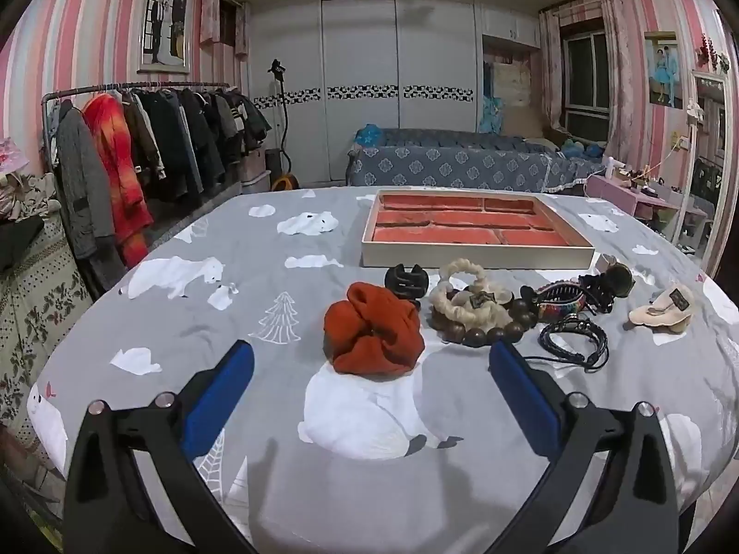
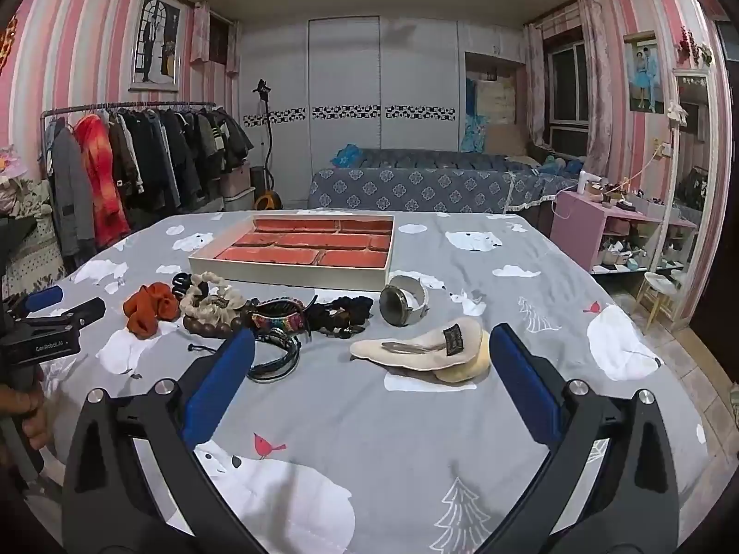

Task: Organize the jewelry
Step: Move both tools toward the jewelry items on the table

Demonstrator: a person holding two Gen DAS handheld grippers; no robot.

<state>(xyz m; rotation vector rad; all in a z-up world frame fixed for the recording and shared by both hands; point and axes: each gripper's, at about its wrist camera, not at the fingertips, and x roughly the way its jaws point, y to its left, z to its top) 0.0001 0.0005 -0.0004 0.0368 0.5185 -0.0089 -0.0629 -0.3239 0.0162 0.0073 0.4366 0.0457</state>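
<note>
Right wrist view only: a watch [image 2: 404,304] with a white strap lies clear of the pile, just in front of the tray's [image 2: 286,271] near right corner. The same view catches the left gripper [image 2: 53,307] from the side at the left edge, with fingers of a hand [image 2: 32,415] wrapped on its handle below. Left wrist view only: a black claw clip [image 1: 406,280] sits plainly behind the scrunchie [image 1: 373,334]; in the right view it is mostly hidden.

Both views: jewelry lies in a loose row on the bed sheet [image 1: 231,304], in front of the tray. Order from the left: orange scrunchie, cream hair ties [image 1: 466,298] on a wooden bead bracelet [image 1: 485,333], woven bracelet [image 1: 561,301], black cord bracelets [image 1: 575,344], cream clip [image 2: 429,346] apart at the right.

Left gripper [image 1: 372,358]: jaws spread wide, nothing between the pads, tilted down toward the sheet; scrunchie just ahead, centred between the fingers. Right gripper [image 2: 372,353]: jaws spread wide, empty, tilted down; cream clip ahead between the fingers, cord bracelets [image 2: 275,360] beside the left finger.

Tray compartments red-lined, nothing visible in them. Open sheet left of the scrunchie and right of the cream clip. Bed edge falls away right, toward a pink shelf [image 2: 586,219].
</note>
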